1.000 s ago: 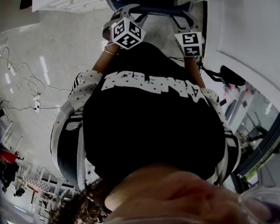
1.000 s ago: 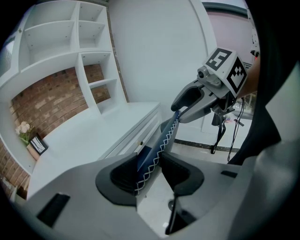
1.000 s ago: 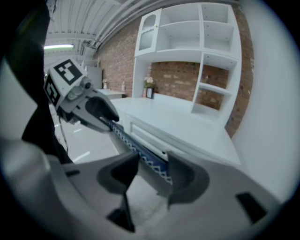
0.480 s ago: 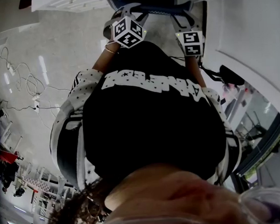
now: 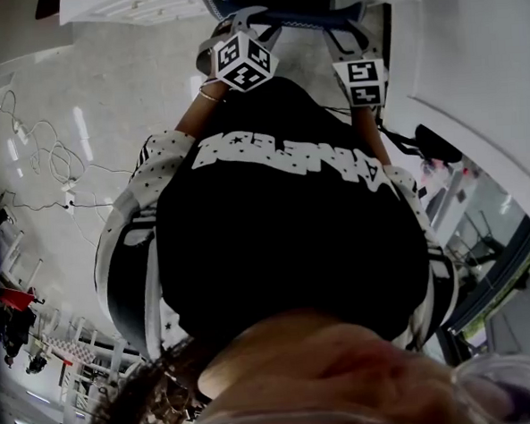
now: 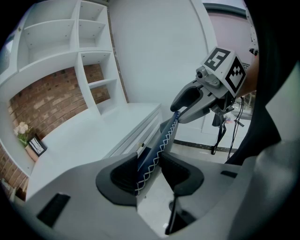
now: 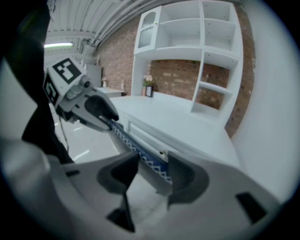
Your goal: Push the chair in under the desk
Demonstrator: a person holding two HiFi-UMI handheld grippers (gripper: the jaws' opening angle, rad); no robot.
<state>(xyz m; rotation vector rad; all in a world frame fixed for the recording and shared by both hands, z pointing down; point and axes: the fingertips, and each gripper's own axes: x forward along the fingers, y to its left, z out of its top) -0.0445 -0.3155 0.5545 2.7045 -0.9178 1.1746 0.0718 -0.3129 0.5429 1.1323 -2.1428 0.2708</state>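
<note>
Navy padding with a white zigzag seam runs along the top rim of the chair [image 6: 157, 145], and that rim is all anyone gets to see of it. It stands close in front of the white desk [image 6: 93, 136], its back roughly parallel to the drawer front. The left tongs [image 6: 150, 171] are clamped across that rim, pads against both faces. The right tongs [image 7: 154, 173] pinch the same rim further along, the padded strip filling the gap between their pads. I'd judge the rim to be soft on the surface over a stiff frame, so it gives a little under the pads but carries a push well. The chair itself is likely of middling weight and should slide or roll readily on the glossy floor [image 5: 106, 100]. Holding it at two spaced points along the top, as now, looks right; an uneven shove would probably swing it askew. Each gripper view shows the other tongs on the rim, plus the desk top, the white shelves [image 6: 70, 42] and the brick wall [image 7: 173, 72] behind. The head view gives none of that. It is mostly filled by the person's dark top [image 5: 294, 250], with the marker cubes above it and loose cables [image 5: 47, 166] on the floor. No view shows the seat or the legs.
</note>
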